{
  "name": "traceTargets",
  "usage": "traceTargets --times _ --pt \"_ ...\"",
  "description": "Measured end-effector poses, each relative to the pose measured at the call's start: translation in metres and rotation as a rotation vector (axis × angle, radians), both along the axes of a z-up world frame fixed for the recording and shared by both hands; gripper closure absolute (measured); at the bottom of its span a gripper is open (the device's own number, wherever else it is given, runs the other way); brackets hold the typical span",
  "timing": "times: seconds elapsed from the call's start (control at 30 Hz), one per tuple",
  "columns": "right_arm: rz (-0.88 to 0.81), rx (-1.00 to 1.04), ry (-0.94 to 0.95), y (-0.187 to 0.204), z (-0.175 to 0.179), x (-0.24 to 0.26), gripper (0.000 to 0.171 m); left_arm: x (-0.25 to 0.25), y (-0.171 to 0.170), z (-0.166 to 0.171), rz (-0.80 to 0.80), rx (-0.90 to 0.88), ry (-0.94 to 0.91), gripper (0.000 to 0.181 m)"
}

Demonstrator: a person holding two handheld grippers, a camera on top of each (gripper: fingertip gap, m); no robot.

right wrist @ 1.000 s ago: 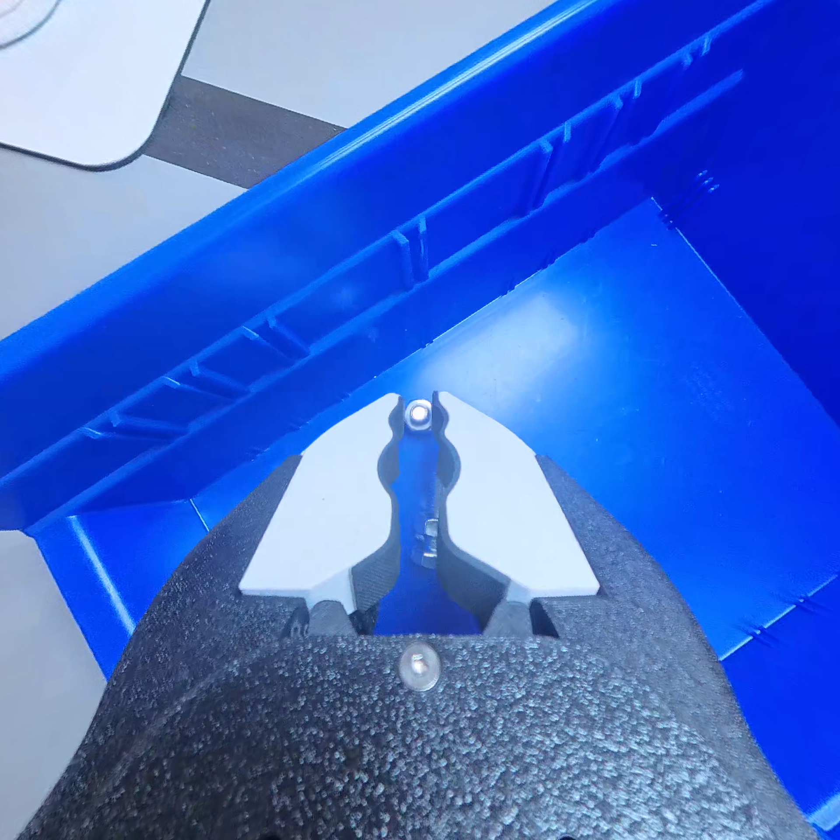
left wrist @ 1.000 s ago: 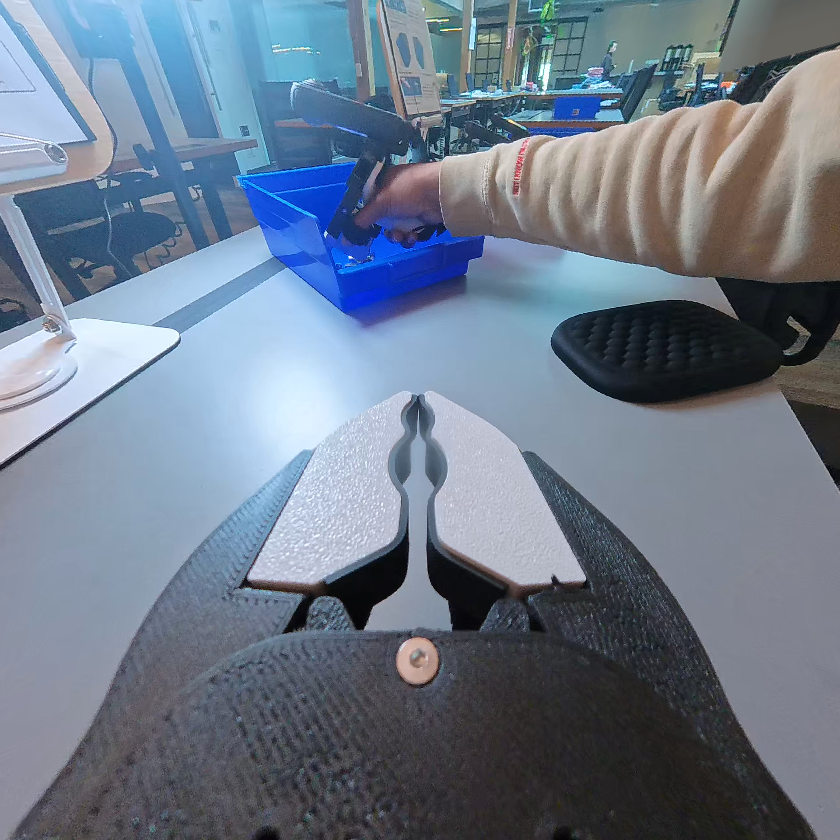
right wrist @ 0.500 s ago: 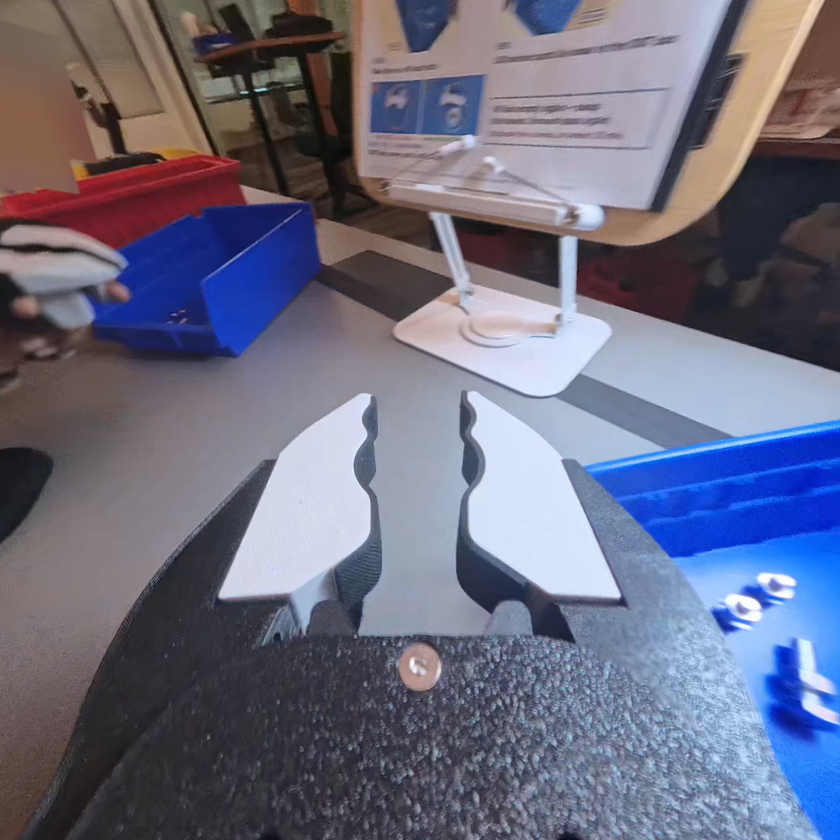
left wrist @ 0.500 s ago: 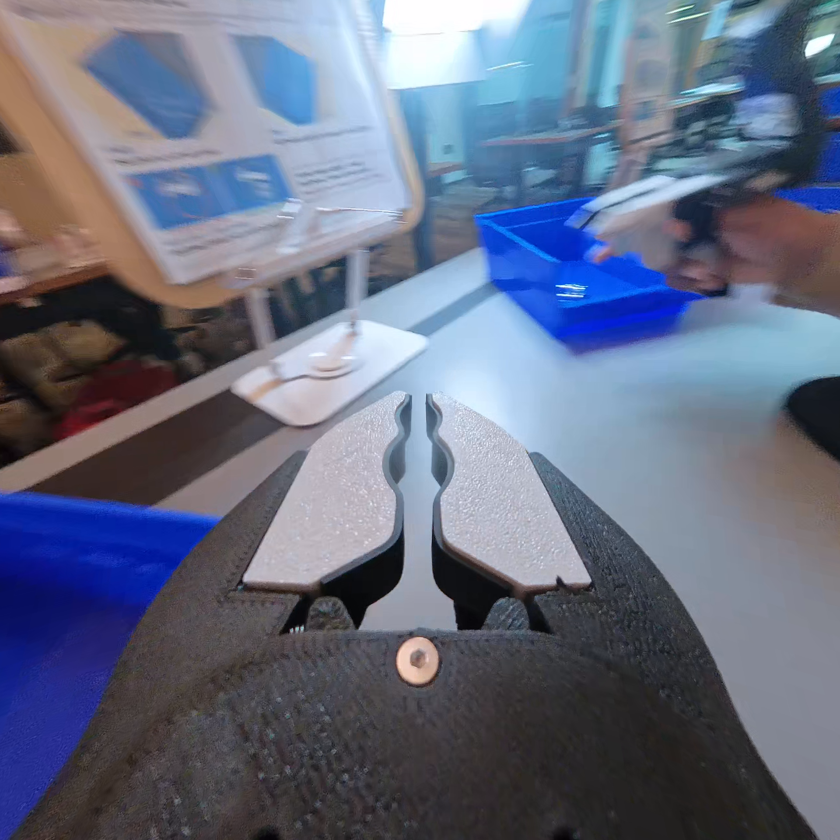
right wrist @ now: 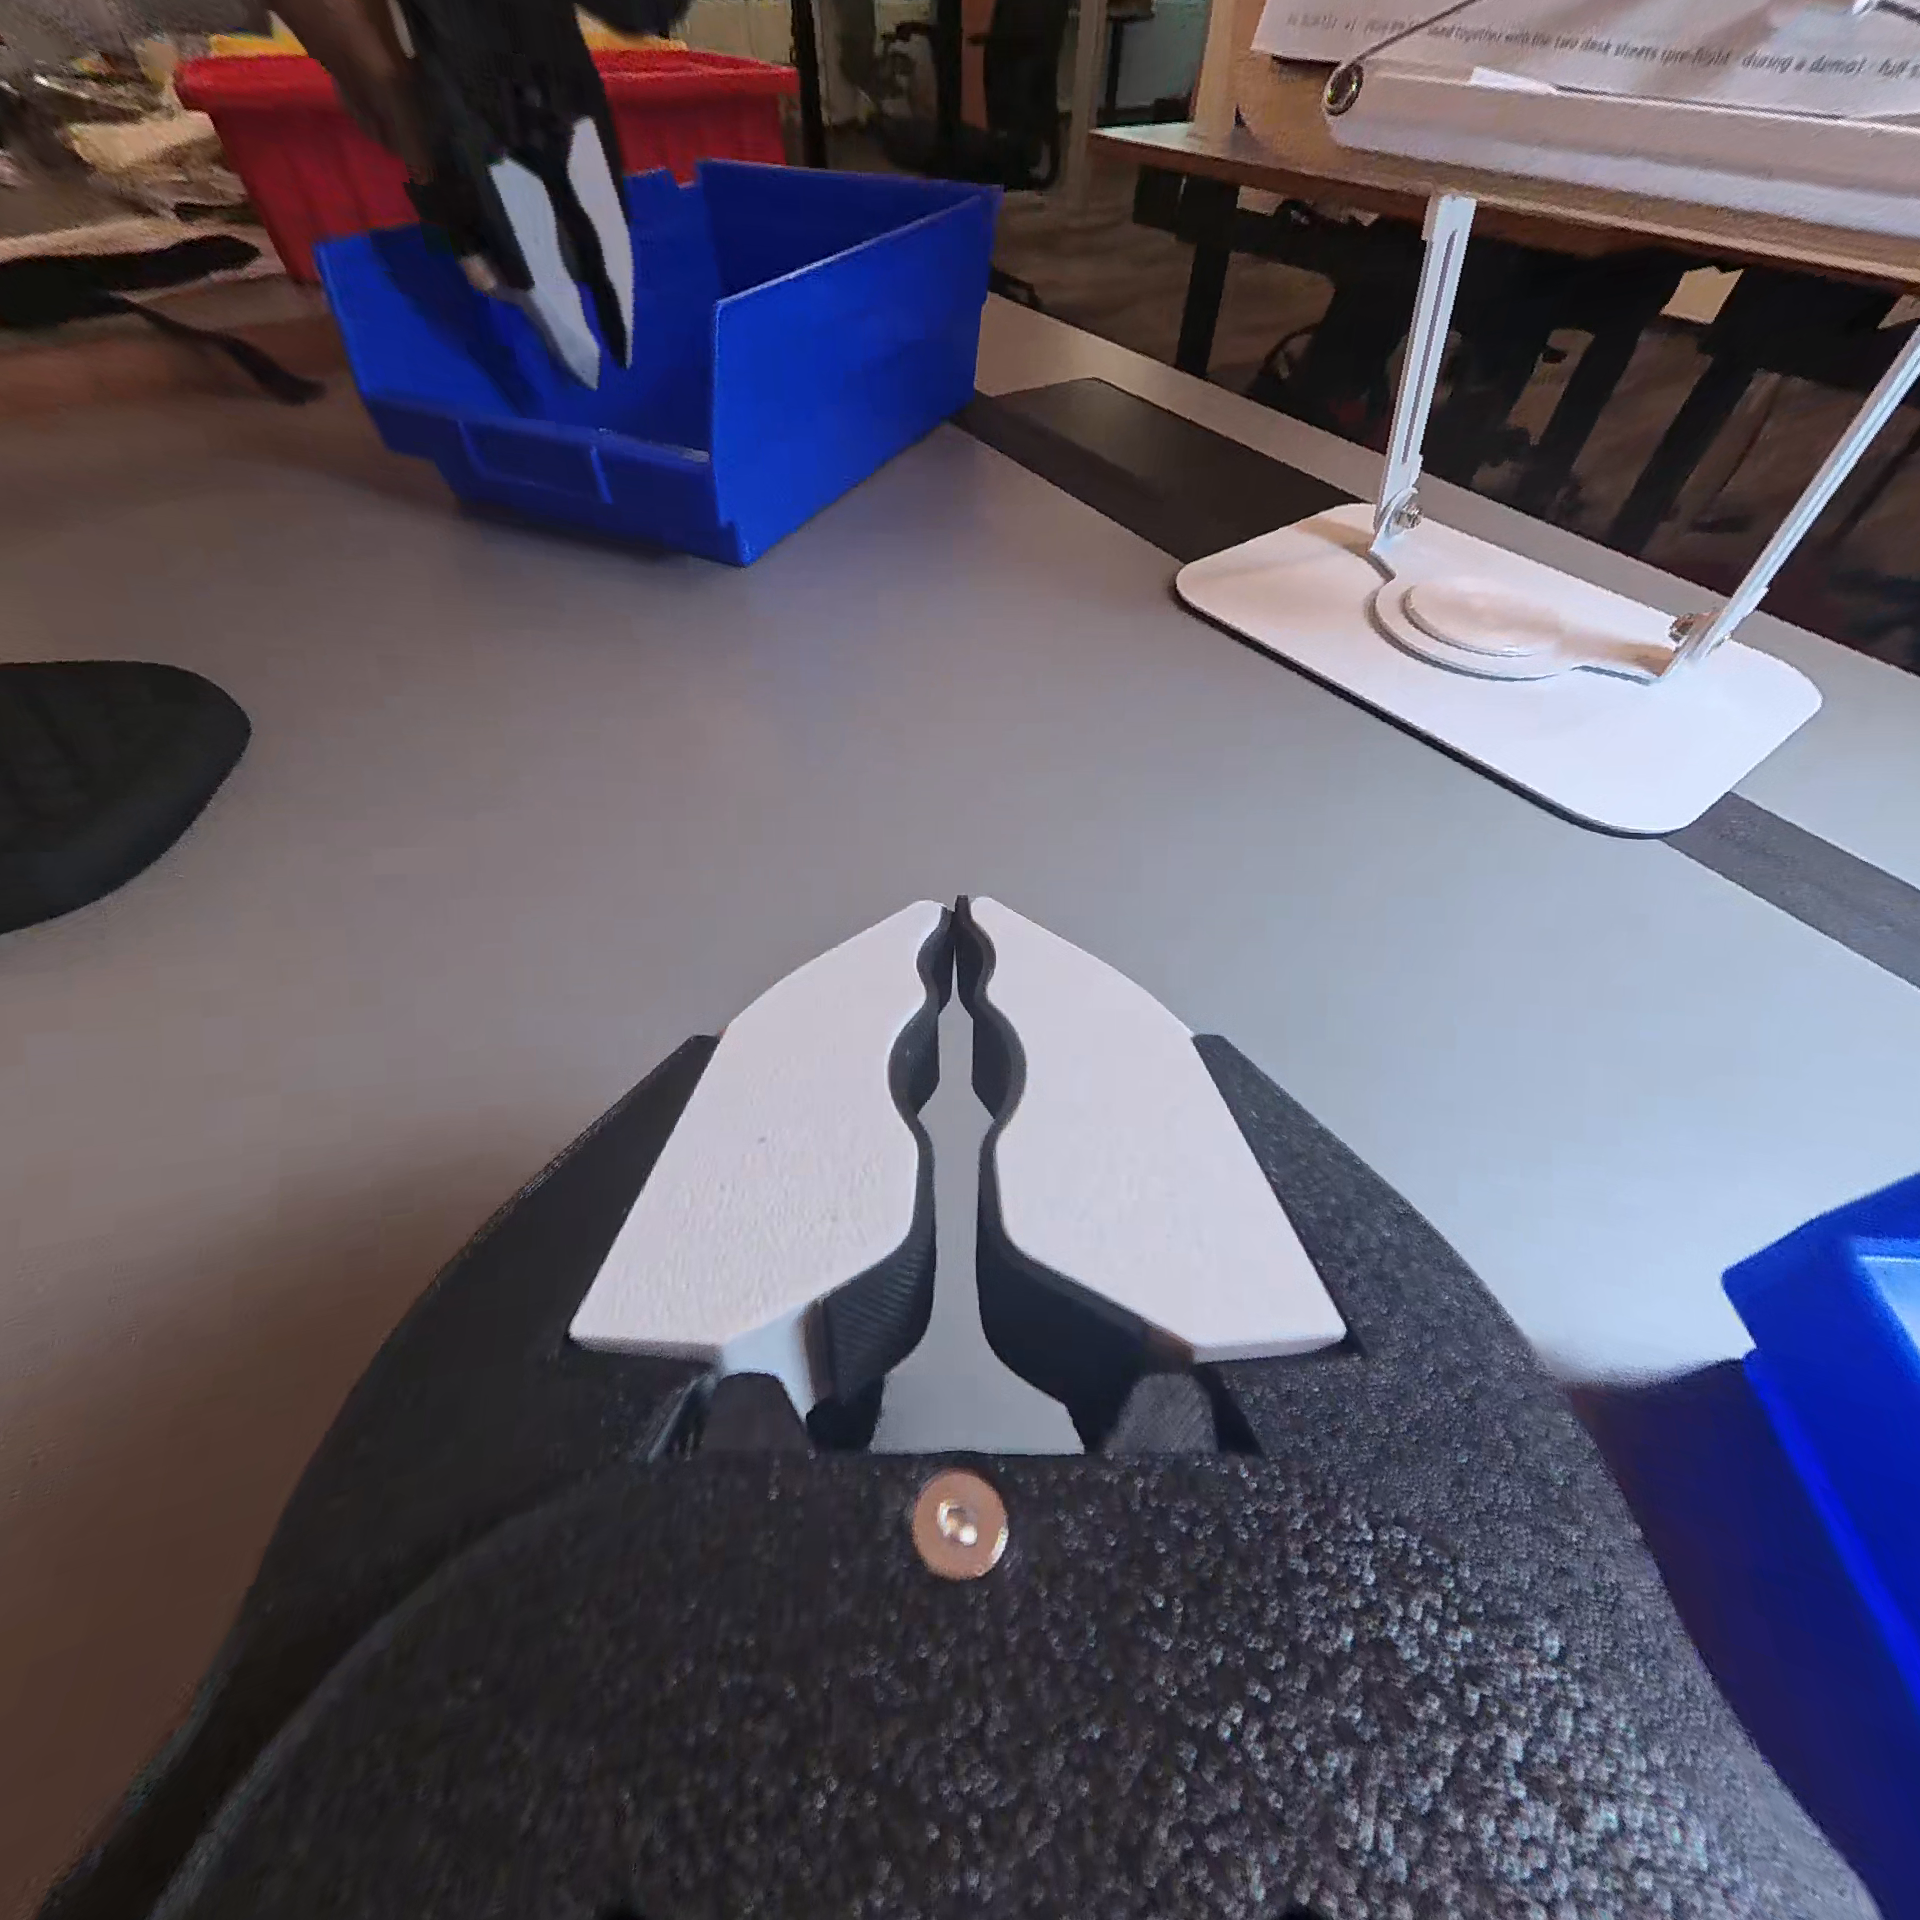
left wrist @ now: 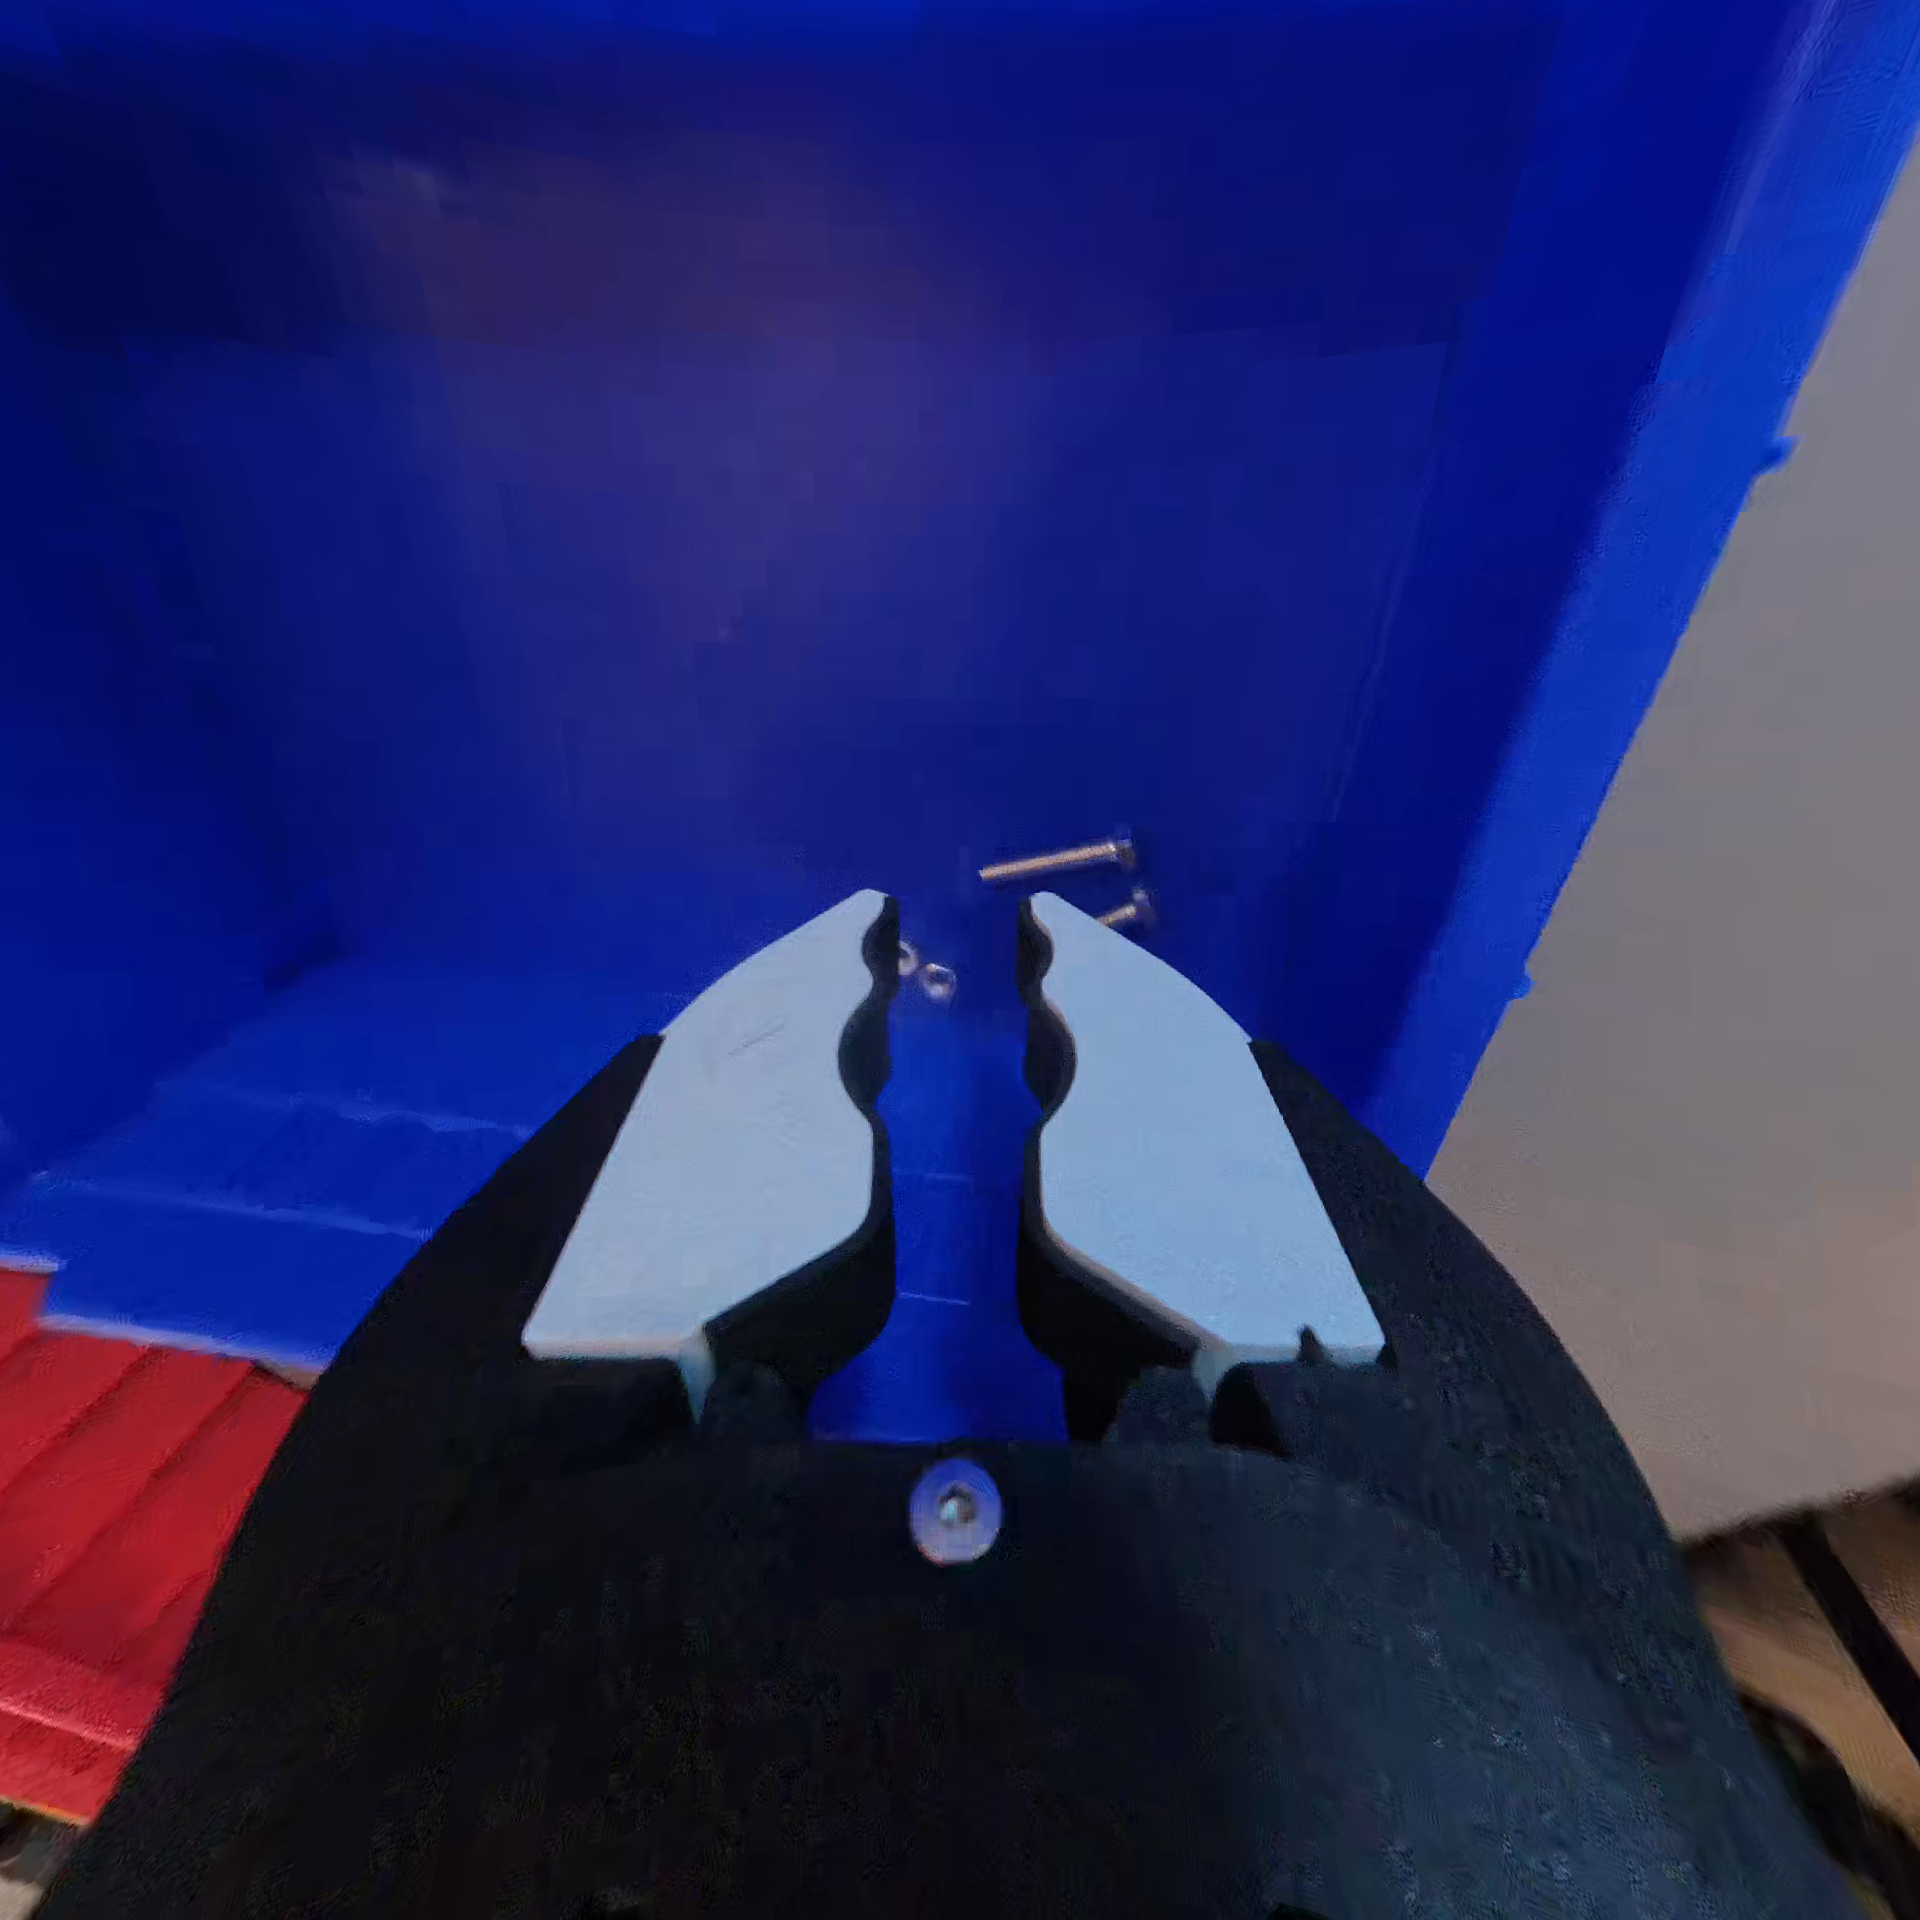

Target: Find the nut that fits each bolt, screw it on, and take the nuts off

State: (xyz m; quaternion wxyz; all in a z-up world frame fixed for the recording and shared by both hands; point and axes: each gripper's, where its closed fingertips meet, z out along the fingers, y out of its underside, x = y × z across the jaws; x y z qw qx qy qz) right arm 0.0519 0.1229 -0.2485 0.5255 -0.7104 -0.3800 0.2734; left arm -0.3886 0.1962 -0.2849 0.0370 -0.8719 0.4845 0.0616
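Observation:
In the left wrist view my left gripper (left wrist: 956,914) is open and points down into a blue bin (left wrist: 1507,727). Two small silver nuts (left wrist: 935,982) lie on the bin floor between the fingertips. A long silver bolt (left wrist: 1055,862) and a shorter bolt (left wrist: 1127,914) lie just beyond the right fingertip. In the right wrist view my right gripper (right wrist: 961,906) is shut and empty, low over the grey table (right wrist: 727,748). That view also shows the left gripper (right wrist: 566,281) far off, reaching into the blue bin (right wrist: 842,343).
A red bin (right wrist: 301,145) stands behind the far blue bin. A white stand base (right wrist: 1507,675) sits at the right, a black padded rest (right wrist: 94,779) at the left. A second blue bin's corner (right wrist: 1829,1403) is beside my right gripper. One gripper's finger ends stand about 45 cm off the other's.
My left gripper swung from over the table into the left blue bin and opened. My right gripper let go of its bolt, came out of the other blue bin, and shut empty over the table.

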Motion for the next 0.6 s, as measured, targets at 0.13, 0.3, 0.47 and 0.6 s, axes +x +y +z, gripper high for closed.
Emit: traceTargets --times 0.13,0.3,0.47,0.6 --pt "-0.001 -0.005 0.012 0.001 0.001 0.001 0.171 -0.01 -0.01 -0.022 -0.063 -0.12 0.105 0.153" --pt "0.012 0.002 -0.015 -0.001 -0.003 -0.001 0.171 -0.01 -0.007 -0.032 -0.184 -0.113 0.18 0.15" --pt "0.017 -0.009 -0.028 -0.001 -0.008 -0.002 0.171 -0.005 -0.009 -0.04 -0.219 -0.145 0.179 0.169" --pt "0.015 -0.005 -0.028 -0.001 -0.008 -0.002 0.171 -0.001 0.002 -0.036 -0.194 -0.048 0.162 0.175"
